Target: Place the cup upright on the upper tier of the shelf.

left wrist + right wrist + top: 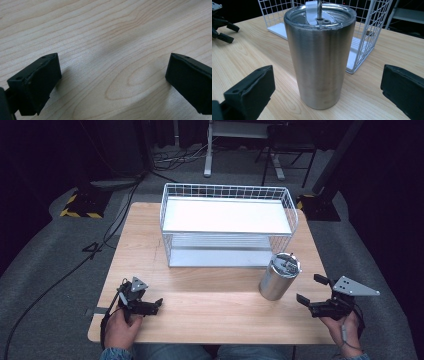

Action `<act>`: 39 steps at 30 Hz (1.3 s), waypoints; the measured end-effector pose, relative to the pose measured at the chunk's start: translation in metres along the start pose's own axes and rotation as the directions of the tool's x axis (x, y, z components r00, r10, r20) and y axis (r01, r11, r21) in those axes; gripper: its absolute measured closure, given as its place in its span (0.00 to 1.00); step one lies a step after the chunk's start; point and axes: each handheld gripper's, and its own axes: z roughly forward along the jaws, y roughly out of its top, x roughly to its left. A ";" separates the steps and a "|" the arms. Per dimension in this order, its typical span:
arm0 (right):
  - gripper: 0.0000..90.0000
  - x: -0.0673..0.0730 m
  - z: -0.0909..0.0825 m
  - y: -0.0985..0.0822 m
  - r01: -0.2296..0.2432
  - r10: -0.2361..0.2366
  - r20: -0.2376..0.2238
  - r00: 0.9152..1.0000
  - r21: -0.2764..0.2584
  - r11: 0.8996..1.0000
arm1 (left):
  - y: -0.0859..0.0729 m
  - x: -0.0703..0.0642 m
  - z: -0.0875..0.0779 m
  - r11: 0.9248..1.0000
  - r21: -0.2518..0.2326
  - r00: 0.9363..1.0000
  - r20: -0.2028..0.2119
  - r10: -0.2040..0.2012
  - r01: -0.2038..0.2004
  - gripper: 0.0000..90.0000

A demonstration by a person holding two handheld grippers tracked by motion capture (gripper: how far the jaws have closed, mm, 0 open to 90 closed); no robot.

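tumbler: we see brushed silver steel, clear lid
basket: we see white wire grid, white floor panel
table: we note pale wood, wavy grain
right gripper: we see black, grey plate
left gripper: we see black

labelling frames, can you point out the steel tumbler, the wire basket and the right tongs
steel tumbler (319, 67): right gripper view, on its brushed side wall
wire basket (227, 190): high view, on its far rim wire
right tongs (311, 292): high view, midway between the two open black tips
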 end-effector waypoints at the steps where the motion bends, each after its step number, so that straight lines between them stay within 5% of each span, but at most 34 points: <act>1: 0.00 0.001 0.000 0.001 -0.002 0.002 0.001 1.000 0.002 1.000 | 0.000 0.000 0.000 1.000 0.000 1.000 0.000 0.000 0.000 0.01; 39: 0.00 0.003 0.077 0.016 -0.008 0.009 -0.027 1.000 0.043 0.999 | 0.000 0.000 0.000 1.000 0.000 1.000 0.000 0.000 0.000 0.01</act>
